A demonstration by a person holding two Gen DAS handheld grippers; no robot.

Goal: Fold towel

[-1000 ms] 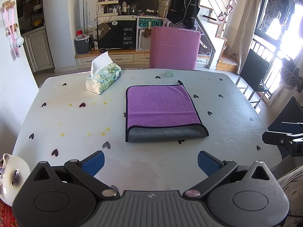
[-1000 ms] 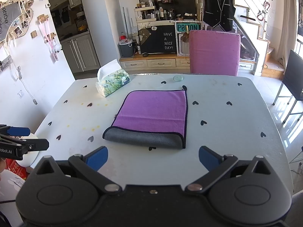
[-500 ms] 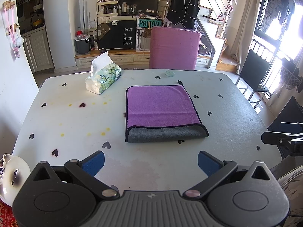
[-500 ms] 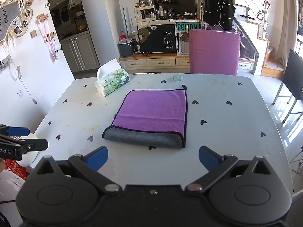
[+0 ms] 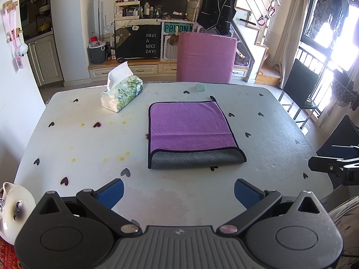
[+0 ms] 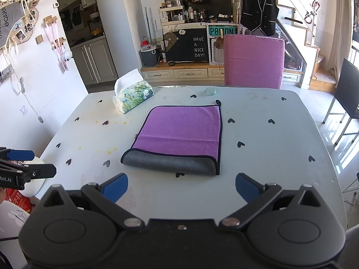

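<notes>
Towel (image 5: 190, 132) folded on table (image 5: 269, 139), grippers clear.

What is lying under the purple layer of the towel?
The towel is folded: beneath its purple top, a grey layer sticks out along the near edge. Anything else between the layers or against the table is covered.

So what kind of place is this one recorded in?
Most likely a lived-in home, an open dining area beside a kitchen: a dining table with a tissue box and chair, kitchen cabinets, and a staircase behind.
</notes>
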